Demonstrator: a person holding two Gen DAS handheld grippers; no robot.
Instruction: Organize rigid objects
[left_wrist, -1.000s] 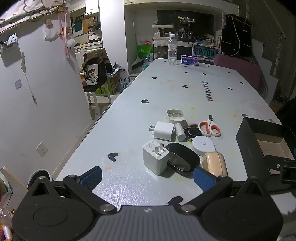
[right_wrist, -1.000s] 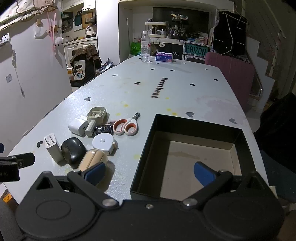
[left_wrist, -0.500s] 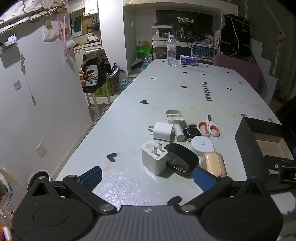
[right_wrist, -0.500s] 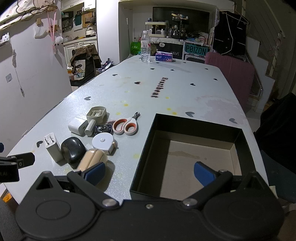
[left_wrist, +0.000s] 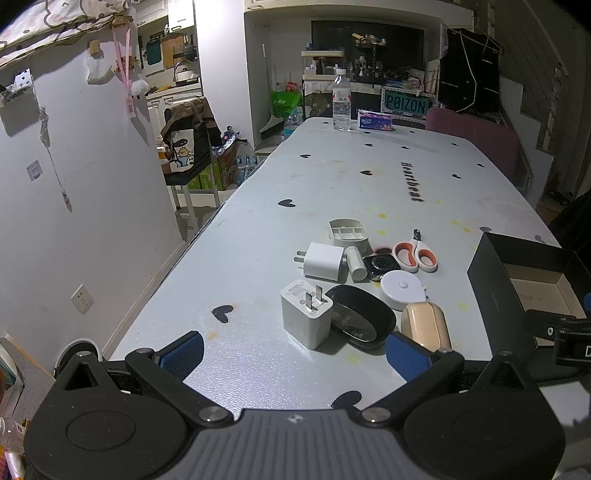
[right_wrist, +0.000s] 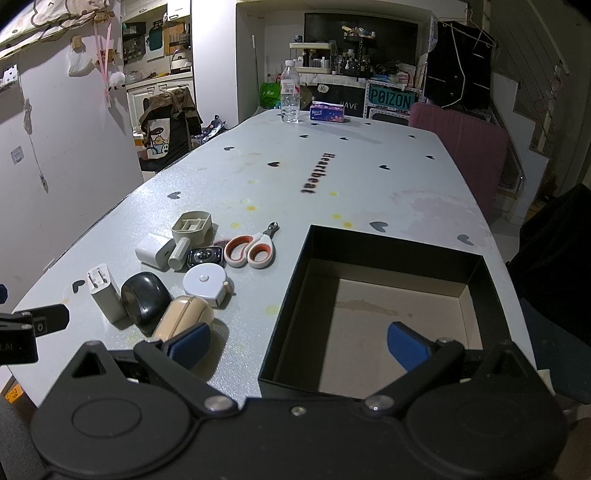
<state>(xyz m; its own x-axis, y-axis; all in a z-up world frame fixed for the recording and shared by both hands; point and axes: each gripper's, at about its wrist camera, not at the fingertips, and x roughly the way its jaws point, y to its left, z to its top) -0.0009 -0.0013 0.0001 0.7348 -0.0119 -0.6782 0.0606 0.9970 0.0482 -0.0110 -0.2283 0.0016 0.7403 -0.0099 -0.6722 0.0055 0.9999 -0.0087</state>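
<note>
While hovering low over the near edge of the surface (left_wrist: 258, 229), spread wide and hold nothing: left fingers (left_wrist: 183, 352), blue-padded, on the left gripper (left_wrist: 295, 356). Just beyond them, a cluster to the left of the box (right_wrist: 384, 258). Nearest in that cluster: white charger (left_wrist: 306, 314) standing with prongs up, touching a black mouse (left_wrist: 360, 317) on the side toward the box. Closer still to the box, a beige case (left_wrist: 424, 323), partly behind one blue pad in both views. Farther back from the mouse: round white tape measure (left_wrist: 400, 290), smartwatch (left_wrist: 380, 264), small white cylinder (left_wrist: 356, 262), second charger (left_wrist: 323, 260) lying flat, grey tray (left_wrist: 349, 232), and orange-handled scissors (left_wrist: 415, 253) nearest the box among the back row.

Likewise parted and empty: right fingers (right_wrist: 408, 345) of the right gripper (right_wrist: 299, 347), one pad over the box's near left corner region beside the beige case, the other above the box's bare tan floor. Open-topped, black-walled, nothing inside.

Far beyond the box, at the surface's other end: water bottle (right_wrist: 290, 98) upright, with a tissue pack (right_wrist: 328, 112) just beside it. Well apart from the cluster, both.
</note>
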